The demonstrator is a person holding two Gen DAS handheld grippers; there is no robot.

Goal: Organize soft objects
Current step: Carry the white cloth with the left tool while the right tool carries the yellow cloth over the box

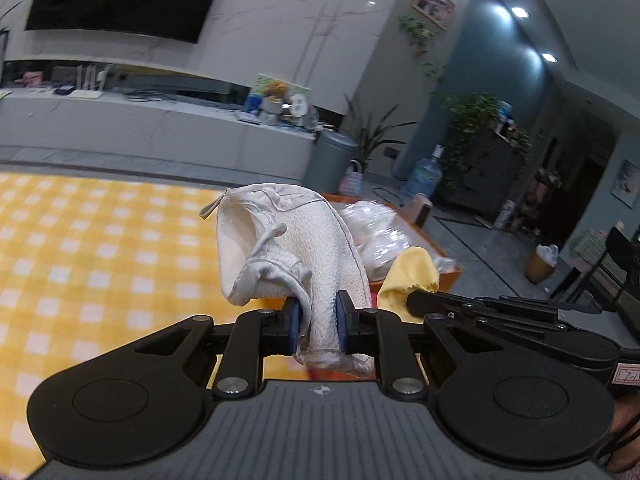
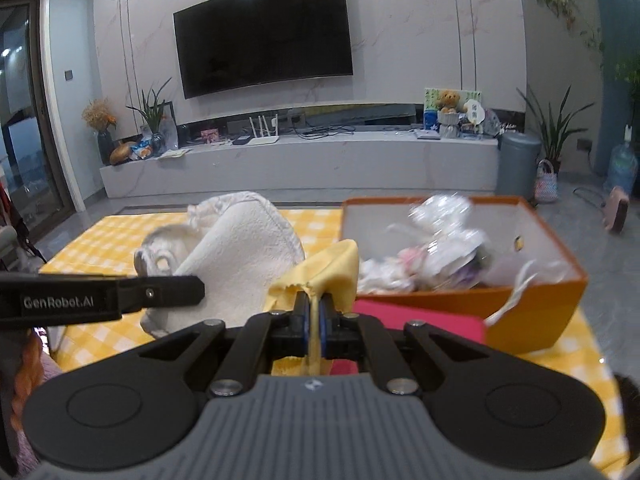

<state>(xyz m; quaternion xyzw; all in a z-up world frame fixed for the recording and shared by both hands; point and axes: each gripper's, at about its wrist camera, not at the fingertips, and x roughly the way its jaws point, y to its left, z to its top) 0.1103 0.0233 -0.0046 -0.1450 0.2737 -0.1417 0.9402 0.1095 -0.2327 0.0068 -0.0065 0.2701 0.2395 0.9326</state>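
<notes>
My left gripper point(image 1: 318, 322) is shut on a white terry towel point(image 1: 288, 248) with a satin trim, held up above the yellow checked cloth point(image 1: 100, 248). The towel also shows in the right wrist view point(image 2: 236, 256), with the left gripper's black body point(image 2: 100, 300) beside it. My right gripper point(image 2: 316, 316) is shut on a yellow cloth point(image 2: 328, 270), which also shows in the left wrist view point(image 1: 412, 274). An orange box point(image 2: 532, 312) to the right holds several white and plastic-wrapped soft items point(image 2: 436, 248).
A red flat item point(image 2: 416, 322) lies in front of the orange box. A TV wall and a long white console point(image 2: 300, 160) stand behind. A grey bin point(image 2: 518, 164), plants and a water bottle point(image 2: 620, 168) stand on the floor at right.
</notes>
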